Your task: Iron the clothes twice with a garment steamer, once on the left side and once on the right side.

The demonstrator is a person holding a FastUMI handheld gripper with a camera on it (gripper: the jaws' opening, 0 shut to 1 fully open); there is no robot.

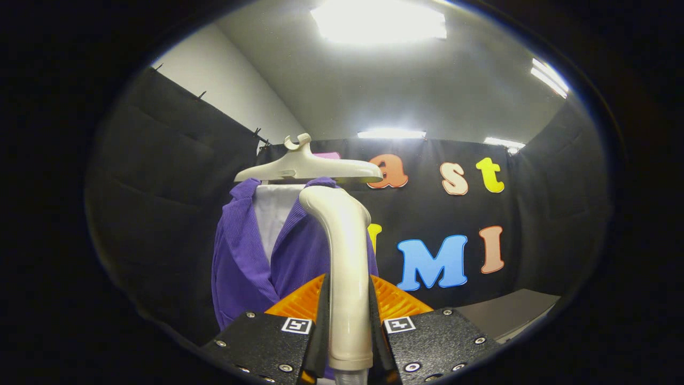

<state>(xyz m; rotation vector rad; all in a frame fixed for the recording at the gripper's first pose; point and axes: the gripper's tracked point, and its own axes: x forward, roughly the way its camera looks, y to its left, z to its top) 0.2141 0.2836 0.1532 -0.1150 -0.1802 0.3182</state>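
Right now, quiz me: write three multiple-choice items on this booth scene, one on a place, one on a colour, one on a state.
1. Where is the cream plastic steamer handle?
A. between the gripper fingers
B. on the grey table
C. hooked on the hanger

2. What colour is the ribbed jacket on the pale plastic hanger?
A. green
B. purple
C. red

3. How do the fingers stand?
A. wide open
B. shut on nothing
C. shut on the handle

Key: 1 A, the handle rises between the fingers; 2 B, the fabric is purple; 3 C, both fingers press its sides.

Steamer (pixel 347 267) handle was smooth glossy plastic; jacket (pixel 240 262) was ribbed purple cloth, matt; hanger (pixel 307 166) was smooth plastic, satin sheen.
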